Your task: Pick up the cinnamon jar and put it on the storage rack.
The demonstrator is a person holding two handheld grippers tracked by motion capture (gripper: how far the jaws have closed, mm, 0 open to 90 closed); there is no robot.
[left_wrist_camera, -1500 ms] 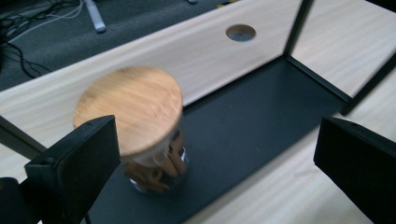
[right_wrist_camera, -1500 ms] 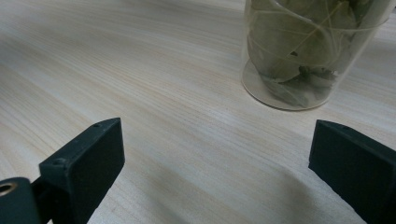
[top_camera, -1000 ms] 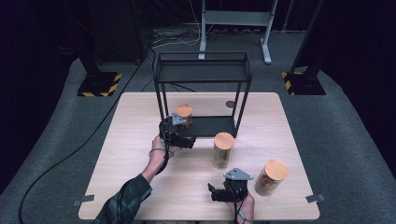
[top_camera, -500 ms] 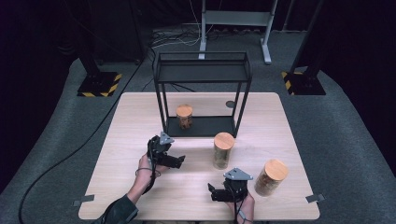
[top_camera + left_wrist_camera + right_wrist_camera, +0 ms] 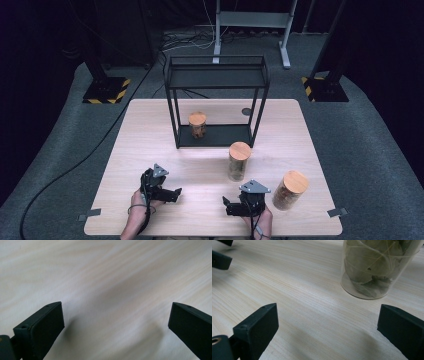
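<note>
A small jar with a wooden lid (image 5: 197,124) stands on the lower shelf of a black metal rack (image 5: 217,80) at the back of the table. A taller jar of leaves (image 5: 238,160) (image 5: 377,265) stands in front of the rack, and a third jar (image 5: 288,190) is at the front right. My left gripper (image 5: 175,194) (image 5: 116,322) is open over bare wood near the front edge. My right gripper (image 5: 227,206) (image 5: 327,325) is open too, low over the table, with the leaf jar ahead of its right jaw.
The light wooden table (image 5: 150,130) carries a small dark disc (image 5: 246,111) behind the rack's right leg. The left gripper's jaws (image 5: 220,257) show at the top left of the right gripper view. Stands and cables sit on the floor beyond.
My left gripper has pulled back from the rack to the table's front, leaving the small jar on the lower shelf. The right gripper has stayed put.
</note>
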